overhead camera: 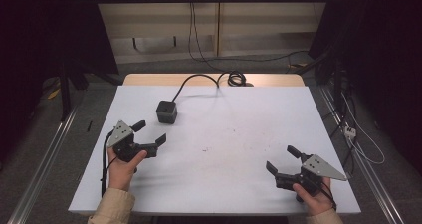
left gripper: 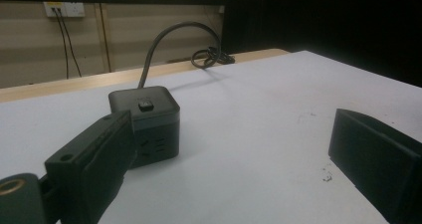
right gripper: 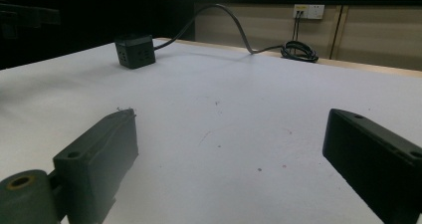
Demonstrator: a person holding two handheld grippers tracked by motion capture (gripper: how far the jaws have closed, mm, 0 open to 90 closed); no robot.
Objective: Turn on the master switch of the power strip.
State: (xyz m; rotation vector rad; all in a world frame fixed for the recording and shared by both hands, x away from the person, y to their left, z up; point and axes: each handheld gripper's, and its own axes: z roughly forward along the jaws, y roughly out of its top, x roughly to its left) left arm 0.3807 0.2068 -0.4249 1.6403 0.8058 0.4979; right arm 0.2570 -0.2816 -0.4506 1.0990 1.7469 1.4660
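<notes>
Here the white tabletop (overhead camera: 224, 149) lies bare near the person, with both jaws spread empty: the left hand-held gripper (overhead camera: 149, 133) and right hand-held gripper (overhead camera: 281, 158) rest low. Farther off sits a black cube socket (overhead camera: 166, 111), its cable (overhead camera: 199, 78) trailing toward the wall.

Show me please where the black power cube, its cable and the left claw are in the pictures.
power cube (overhead camera: 166, 111), high view, on its top face.
cable (overhead camera: 193, 77), high view, on the curved part past the cube.
left claw (overhead camera: 149, 133), high view, midway between its two open jaw tips.
</notes>
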